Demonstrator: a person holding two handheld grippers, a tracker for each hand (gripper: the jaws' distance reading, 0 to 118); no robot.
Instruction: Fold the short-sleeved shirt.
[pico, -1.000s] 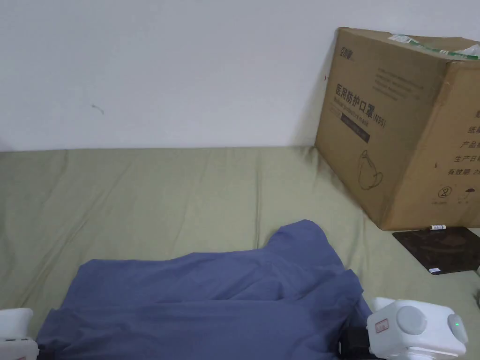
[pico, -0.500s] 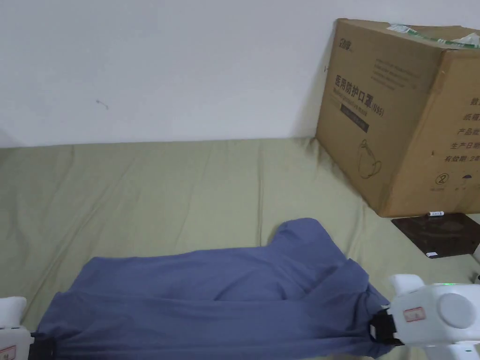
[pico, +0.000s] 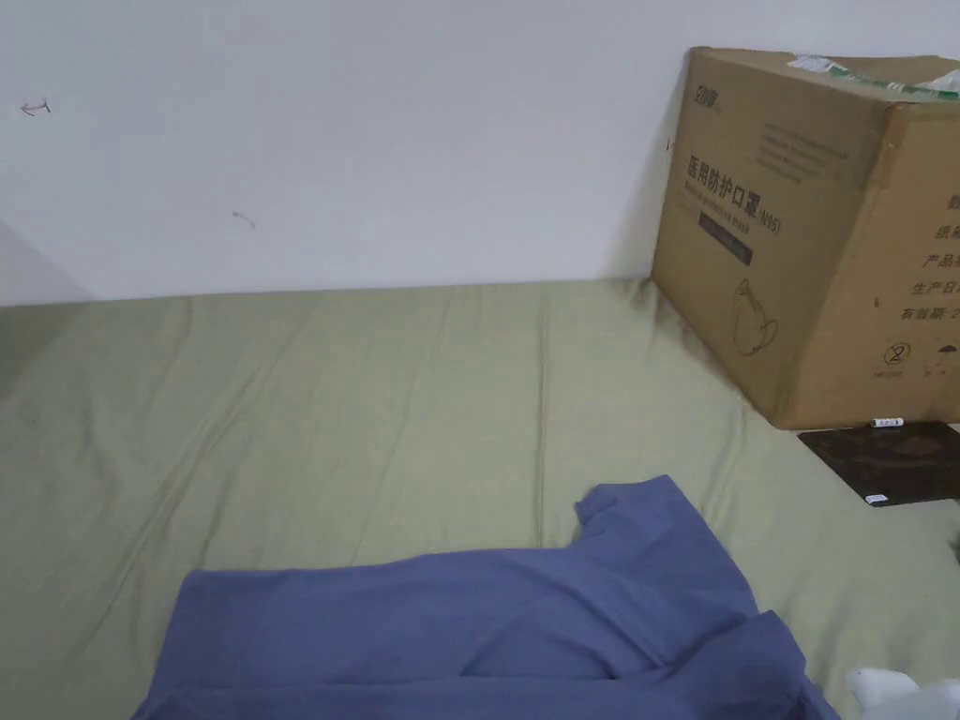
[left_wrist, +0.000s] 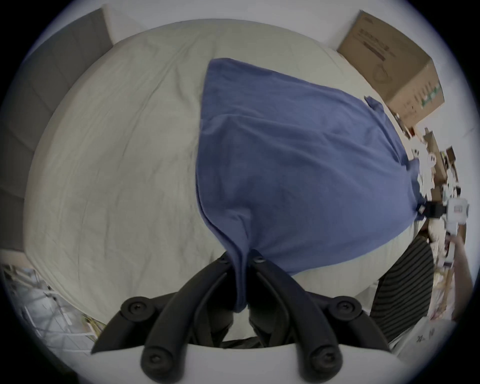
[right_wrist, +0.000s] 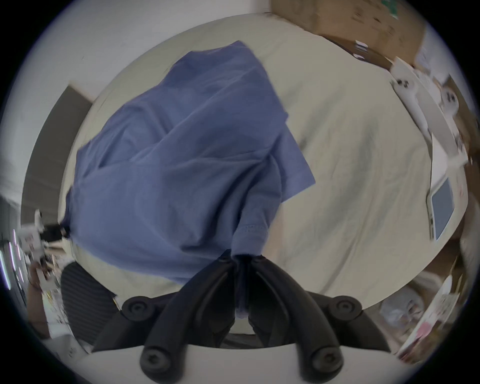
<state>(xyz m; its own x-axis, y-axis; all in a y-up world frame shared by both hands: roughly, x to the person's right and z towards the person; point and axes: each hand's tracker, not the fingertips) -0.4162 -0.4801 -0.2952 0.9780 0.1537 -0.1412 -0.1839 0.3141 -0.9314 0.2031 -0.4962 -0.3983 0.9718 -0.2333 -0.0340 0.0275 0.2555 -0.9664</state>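
A blue short-sleeved shirt (pico: 506, 609) lies spread across the pale green bed sheet (pico: 375, 394), one sleeve (pico: 647, 525) pointing toward the wall. In the left gripper view, my left gripper (left_wrist: 241, 258) is shut on a bunched corner of the shirt (left_wrist: 298, 161), which stretches away to the other gripper (left_wrist: 426, 210) at the far right. In the right gripper view, my right gripper (right_wrist: 240, 257) pinches a hemmed edge of the shirt (right_wrist: 181, 161), and the other gripper (right_wrist: 55, 230) holds the far corner. A white bit of the right gripper's body (pico: 905, 694) peeks in at the head view's bottom right.
A large cardboard box (pico: 825, 234) stands against the white wall at the back right of the bed. A dark flat pad (pico: 891, 459) lies at its foot. A striped garment (left_wrist: 405, 283) on the person shows near the bed's front edge.
The shirt has been drawn toward the near edge of the bed and sits lower in the head view. Both grippers have dropped toward the bottom of that view. The camera has shifted a little.
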